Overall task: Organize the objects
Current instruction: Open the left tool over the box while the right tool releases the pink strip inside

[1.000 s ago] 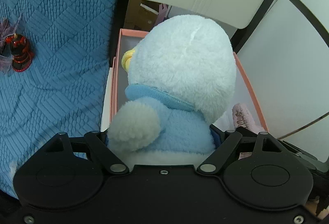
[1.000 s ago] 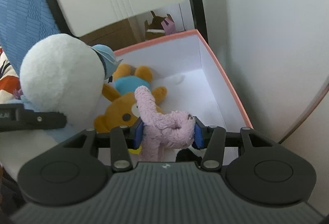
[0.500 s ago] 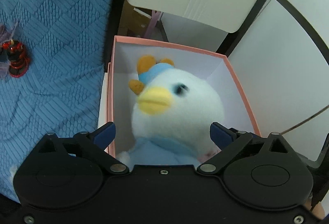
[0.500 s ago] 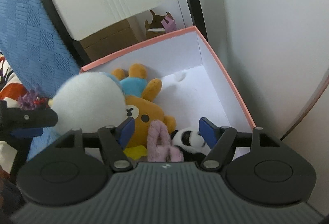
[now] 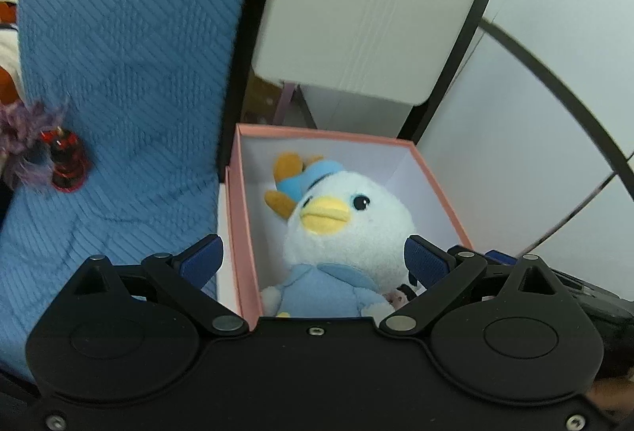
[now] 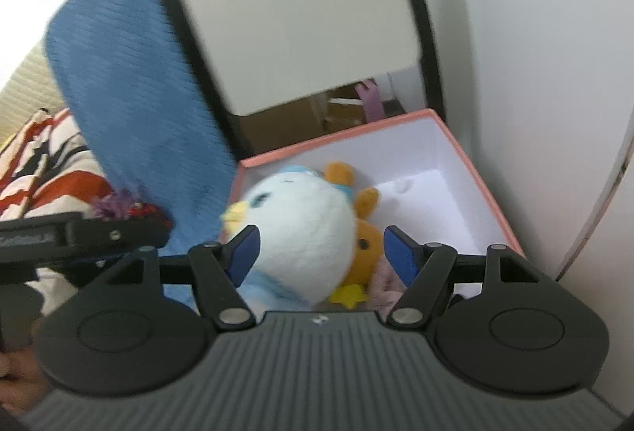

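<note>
A pale blue plush duck [image 5: 348, 233] with a yellow beak sits in a pink box [image 5: 237, 217] with white inner walls. It also shows in the right wrist view [image 6: 301, 233]. Behind it lies a brown bear plush [image 6: 364, 229] in a blue top. A pink plush [image 6: 390, 292] lies low in the box, mostly hidden. My left gripper [image 5: 313, 266] is open and empty above the box's near end. My right gripper [image 6: 319, 256] is open and empty above the box [image 6: 475, 177].
A blue textured cushion [image 5: 130, 54] stands left of the box, with a small red and black figure [image 5: 67, 161] and purple tuft on it. A white panel [image 5: 368, 7] with black frame stands behind. A white wall [image 6: 535, 94] lies right.
My left gripper opened and let the duck drop into the box, then pulled back. My right gripper opened, let go of the pink plush into the box, and rose.
</note>
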Demonstrator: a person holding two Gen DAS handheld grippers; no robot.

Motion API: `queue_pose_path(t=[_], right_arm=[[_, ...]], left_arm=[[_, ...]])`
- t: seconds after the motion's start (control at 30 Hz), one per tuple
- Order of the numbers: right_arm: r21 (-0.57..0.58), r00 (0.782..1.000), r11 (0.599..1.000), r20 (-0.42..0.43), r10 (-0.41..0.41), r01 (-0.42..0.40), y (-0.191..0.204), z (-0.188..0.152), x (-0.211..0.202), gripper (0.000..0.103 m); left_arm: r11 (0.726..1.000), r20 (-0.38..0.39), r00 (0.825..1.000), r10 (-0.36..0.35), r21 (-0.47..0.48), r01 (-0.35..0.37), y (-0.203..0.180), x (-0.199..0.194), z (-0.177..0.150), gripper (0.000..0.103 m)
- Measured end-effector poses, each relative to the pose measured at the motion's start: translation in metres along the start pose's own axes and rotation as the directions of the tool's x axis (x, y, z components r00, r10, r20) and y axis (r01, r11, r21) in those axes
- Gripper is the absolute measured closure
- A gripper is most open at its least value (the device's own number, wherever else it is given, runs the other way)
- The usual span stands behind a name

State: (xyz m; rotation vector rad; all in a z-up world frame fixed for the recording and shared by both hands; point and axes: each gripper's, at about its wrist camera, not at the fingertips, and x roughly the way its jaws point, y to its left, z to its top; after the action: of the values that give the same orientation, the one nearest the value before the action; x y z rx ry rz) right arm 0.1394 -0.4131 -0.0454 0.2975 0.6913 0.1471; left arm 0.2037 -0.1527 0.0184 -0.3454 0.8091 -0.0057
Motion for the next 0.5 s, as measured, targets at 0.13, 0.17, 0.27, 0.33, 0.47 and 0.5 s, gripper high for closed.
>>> queue_pose_path(t=[0.13, 0.17, 0.27, 0.33, 0.47, 0.5], right_arm=[[-0.017, 0.999, 0.999, 0.021, 0.031, -0.031, 0.024, -0.005, -0.016, 0.032], [-0.021, 0.999, 0.999, 0.025, 0.037, -0.037, 0.030, -0.007, -0.019, 0.032], [-0.029, 0.998, 0.998, 0.028, 0.055, -0.054, 0.046, -0.013, -0.027, 0.032], [-0.041, 0.997, 0.997, 0.031, 0.068, -0.067, 0.056, -0.016, -0.028, 0.032], [-0.076, 0.993, 0.991, 0.034, 0.109, -0.106, 0.080, -0.026, -0.034, 0.032], [-0.086, 0.992, 0.990, 0.040, 0.117, -0.114, 0.085, -0.029, -0.036, 0.032]], left_arm=[[1.000, 0.045, 0.999, -0.004, 0.020, 0.003, 0.010, -0.027, -0.003, 0.005], [1.000, 0.057, 0.998, -0.002, 0.022, 0.001, 0.013, -0.034, -0.005, 0.005], [1.000, 0.081, 0.997, 0.004, 0.027, -0.006, 0.026, -0.052, -0.009, 0.005], [0.999, 0.103, 0.995, 0.017, 0.026, -0.020, 0.036, -0.064, -0.012, 0.005], [0.998, 0.138, 0.990, 0.042, 0.029, -0.047, 0.054, -0.085, -0.020, 0.005], [0.998, 0.147, 0.988, 0.050, 0.027, -0.054, 0.058, -0.089, -0.023, 0.005]])
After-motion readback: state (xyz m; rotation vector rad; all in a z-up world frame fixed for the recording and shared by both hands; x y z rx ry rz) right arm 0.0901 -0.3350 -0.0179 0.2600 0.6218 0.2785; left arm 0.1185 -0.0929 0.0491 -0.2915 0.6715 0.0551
